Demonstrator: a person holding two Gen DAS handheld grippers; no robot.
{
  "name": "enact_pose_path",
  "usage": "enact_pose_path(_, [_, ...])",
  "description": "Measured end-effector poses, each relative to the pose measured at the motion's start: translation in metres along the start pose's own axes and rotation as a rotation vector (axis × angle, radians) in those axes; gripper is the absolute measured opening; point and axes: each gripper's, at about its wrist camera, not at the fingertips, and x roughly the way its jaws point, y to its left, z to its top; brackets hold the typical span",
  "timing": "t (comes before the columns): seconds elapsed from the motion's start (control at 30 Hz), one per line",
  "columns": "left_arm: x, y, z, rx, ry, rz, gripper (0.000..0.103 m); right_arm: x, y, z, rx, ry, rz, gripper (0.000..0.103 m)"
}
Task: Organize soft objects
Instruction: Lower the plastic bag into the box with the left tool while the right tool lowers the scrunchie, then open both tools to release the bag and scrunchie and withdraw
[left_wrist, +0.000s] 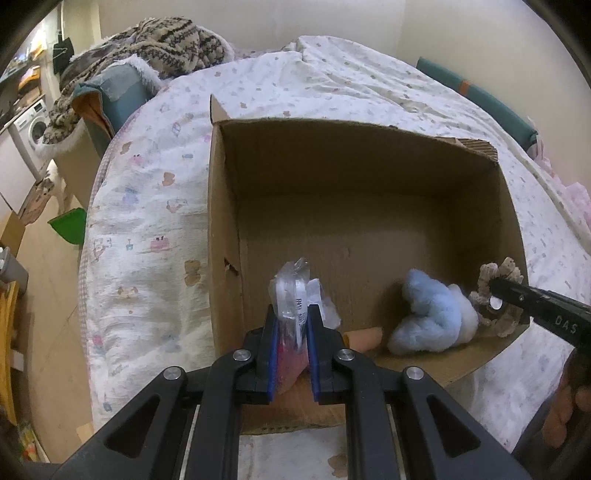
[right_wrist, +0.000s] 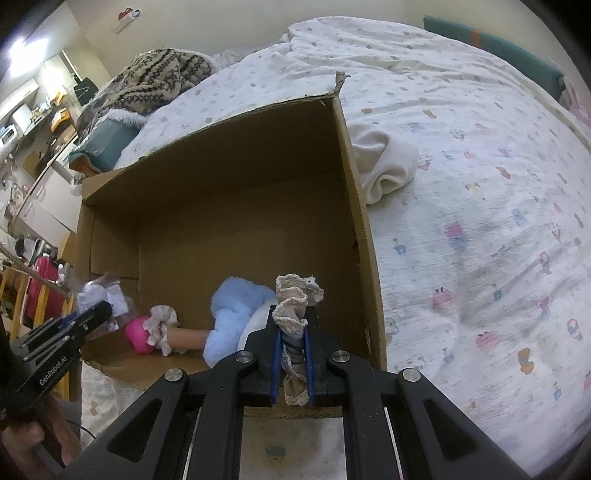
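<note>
An open cardboard box (left_wrist: 332, 177) lies on the bed. My left gripper (left_wrist: 291, 314) is shut on a clear plastic packet (left_wrist: 293, 291) with pink and white contents, held over the box's near left corner. A pale blue plush (left_wrist: 428, 317) rests on the box floor beside a beige tube (left_wrist: 364, 338). My right gripper (right_wrist: 293, 317) is shut on a beige lace scrunchie (right_wrist: 295, 295) above the near right part of the box (right_wrist: 240, 192). Left of the blue plush (right_wrist: 236, 306) lies a pink item (right_wrist: 136, 334) wearing a second scrunchie (right_wrist: 160, 325). The left gripper (right_wrist: 103, 310) shows at that view's left edge.
A white rolled cloth (right_wrist: 384, 162) lies on the printed quilt (right_wrist: 461, 221) just outside the box's right wall. A patterned knit blanket (left_wrist: 159, 44) is heaped at the bed's far left. A green dustpan (left_wrist: 70, 229) sits on the floor beside the bed.
</note>
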Motion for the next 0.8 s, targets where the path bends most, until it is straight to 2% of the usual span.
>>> enact_pose_path(0.17, [0.0, -0.003, 0.0, 0.015, 0.002, 0.005, 0.015, -0.003, -0.002, 0.003, 0.008, -0.015, 0.013, 0.014])
enact_pose_path(0.2, [-0.001, -0.004, 0.0, 0.017, 0.002, 0.006, 0.018, -0.004, -0.002, 0.003, 0.012, -0.018, 0.021, 0.021])
enact_pose_path(0.23, [-0.001, -0.005, 0.0, 0.017, 0.002, 0.008, 0.027, -0.005, -0.003, 0.003, 0.015, -0.023, 0.024, 0.029])
enact_pose_path(0.27, [-0.001, -0.005, 0.001, 0.012, 0.004, 0.003, 0.041, -0.007, -0.004, 0.004, 0.018, -0.031, 0.023, 0.033])
enact_pose_path(0.3, [-0.002, -0.005, 0.001, 0.004, 0.005, -0.012, 0.047, -0.009, -0.004, 0.004, 0.021, -0.043, 0.017, 0.045])
enact_pose_path(0.33, [-0.003, -0.005, 0.001, -0.008, 0.003, -0.039, 0.055, -0.013, -0.004, 0.005, 0.024, -0.064, 0.01, 0.063])
enact_pose_path(0.37, [-0.005, -0.006, 0.001, -0.014, -0.002, -0.052, 0.058, -0.018, -0.004, 0.006, 0.025, -0.095, 0.018, 0.064])
enact_pose_path(0.43, [-0.008, -0.01, 0.0, -0.005, -0.013, -0.03, 0.064, -0.025, 0.0, 0.008, 0.003, -0.131, 0.007, 0.071])
enact_pose_path(0.5, [-0.011, -0.014, 0.0, 0.019, -0.034, -0.003, 0.065, -0.027, 0.007, 0.007, -0.027, -0.143, -0.006, 0.075])
enact_pose_path(0.7, [-0.017, -0.013, 0.001, 0.016, -0.066, 0.032, 0.065, -0.029, 0.022, 0.006, -0.089, -0.148, -0.018, 0.075])
enact_pose_path(0.8, [-0.021, -0.009, 0.002, -0.003, -0.071, 0.015, 0.065, -0.031, 0.023, 0.005, -0.09, -0.154, -0.022, 0.075])
